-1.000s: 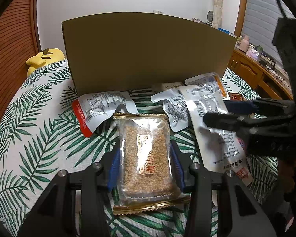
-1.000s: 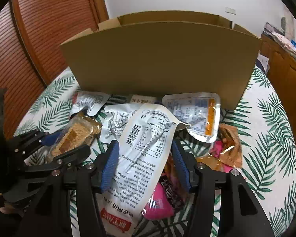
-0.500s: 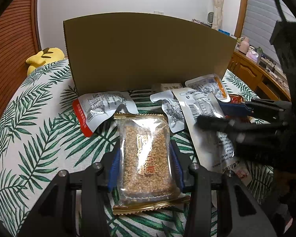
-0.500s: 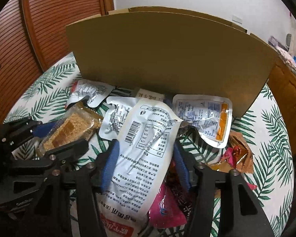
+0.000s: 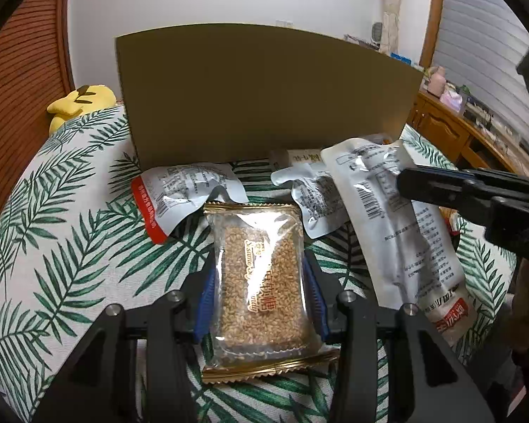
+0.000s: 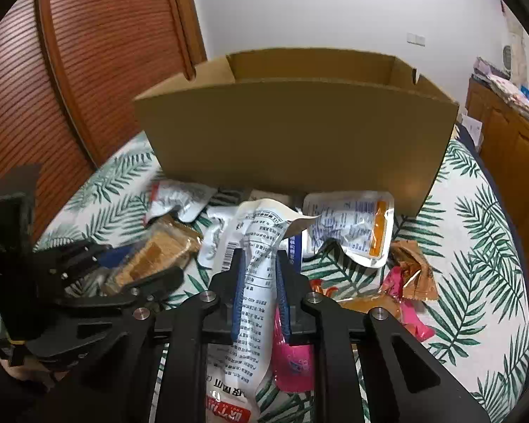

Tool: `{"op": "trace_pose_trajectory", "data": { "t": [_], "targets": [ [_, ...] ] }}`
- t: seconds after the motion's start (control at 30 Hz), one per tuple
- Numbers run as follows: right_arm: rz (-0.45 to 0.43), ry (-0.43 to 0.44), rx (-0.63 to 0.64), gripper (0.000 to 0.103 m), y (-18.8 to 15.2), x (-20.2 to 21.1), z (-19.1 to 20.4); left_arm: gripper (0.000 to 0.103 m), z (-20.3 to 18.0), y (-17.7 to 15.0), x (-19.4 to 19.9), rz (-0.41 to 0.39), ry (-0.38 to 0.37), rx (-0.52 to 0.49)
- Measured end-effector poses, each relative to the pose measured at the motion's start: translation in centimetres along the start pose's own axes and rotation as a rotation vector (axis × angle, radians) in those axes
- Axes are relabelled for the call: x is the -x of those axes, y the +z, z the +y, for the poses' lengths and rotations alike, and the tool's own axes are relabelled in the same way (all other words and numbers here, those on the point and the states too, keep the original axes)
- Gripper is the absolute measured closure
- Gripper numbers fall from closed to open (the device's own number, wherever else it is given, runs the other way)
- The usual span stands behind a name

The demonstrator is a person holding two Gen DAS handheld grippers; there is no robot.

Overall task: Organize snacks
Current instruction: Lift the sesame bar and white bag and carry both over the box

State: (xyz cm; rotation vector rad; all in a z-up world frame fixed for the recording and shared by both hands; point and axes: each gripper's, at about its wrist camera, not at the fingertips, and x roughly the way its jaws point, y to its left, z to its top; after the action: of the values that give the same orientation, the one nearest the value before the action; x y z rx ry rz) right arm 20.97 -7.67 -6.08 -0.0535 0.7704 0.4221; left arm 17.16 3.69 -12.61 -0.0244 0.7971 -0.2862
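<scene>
- Left gripper (image 5: 261, 292): jaws part-way closed, blue pads pressed on both long sides of the sesame candy bar (image 5: 261, 275). The bar lies near centre on the leaf-print cloth (image 5: 53, 246), in its clear, gold-edged wrapper, not yet lifted as far as I can tell.
- Right gripper (image 6: 259, 289): jaws have just been closing and now stand nearly together, pinching the long white pouch (image 6: 254, 282) between the pads. The pouch crumples at the grip; its far end rises off the pile, its red-printed end hangs near.
- Cardboard box (image 6: 299, 134): open-topped, at the far side, centre. What shows of the inside looks bare; the floor is hidden, so the contents cannot be told.
- Loose on the cloth in front of the box: red-edged silver pouch (image 5: 180, 194) far left, small silver pouch (image 5: 317, 204) centre, orange-striped pouch (image 6: 352, 225) right, pink wrappers (image 6: 402, 299) and a brown-gold wrapper (image 6: 412, 271) near right.
- Yellow plush toy (image 5: 77, 102) at the far left edge, not part of the job.
- Progress, judged: early. Two snacks gripped, none seen inside the box; at least five more remain to sort.
</scene>
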Motion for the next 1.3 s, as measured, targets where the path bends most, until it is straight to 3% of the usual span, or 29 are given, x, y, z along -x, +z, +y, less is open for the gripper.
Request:
{"op": "trace_pose_trajectory", "data": {
  "t": [0.17, 0.2, 0.23, 0.57, 0.7, 0.87, 1.0, 1.07, 1.3],
  "targets": [
    [-0.032, -0.024, 0.02, 0.092, 0.2, 1.3, 0.4, 0.06, 0.5, -0.3, 1.1, -0.037, -0.002, 0.021],
    [-0.037, -0.033, 0.023, 0.101, 0.3, 1.5, 0.4, 0.06, 0.5, -0.3, 1.4, -0.042, -0.001, 0.021],
    [-0.039, -0.039, 0.028, 0.103, 0.3, 1.7, 0.5, 0.06, 0.5, -0.3, 1.6, -0.046, -0.003, 0.021],
    [-0.049, -0.036, 0.065, 0.103, 0.6, 2.5, 1.3, 0.06, -0.1, 0.3, 3.4, -0.077, -0.007, 0.004],
    [-0.015, -0.032, 0.063, 0.089, -0.2, 2.1, 0.7, 0.06, -0.3, 0.2, 4.2, -0.091, -0.016, 0.005],
    [0.051, -0.022, 0.066, 0.052, -1.8, -0.2, 0.8, 0.06, -0.2, -0.1, 5.2, -0.107, -0.033, 0.018],
    [0.074, -0.001, 0.074, 0.046, -2.3, -1.2, 1.1, 0.06, -0.3, -0.3, 5.8, -0.116, -0.029, 0.013],
    [0.092, -0.009, 0.1, 0.031, -2.4, -1.7, 1.6, 0.06, -0.2, -0.4, 6.0, -0.12, -0.03, 0.016],
    [0.145, -0.069, 0.156, 0.028, -3.2, -4.2, 2.6, 0.06, 0.4, -0.7, 6.3, -0.123, -0.028, 0.029]
  ]
}}
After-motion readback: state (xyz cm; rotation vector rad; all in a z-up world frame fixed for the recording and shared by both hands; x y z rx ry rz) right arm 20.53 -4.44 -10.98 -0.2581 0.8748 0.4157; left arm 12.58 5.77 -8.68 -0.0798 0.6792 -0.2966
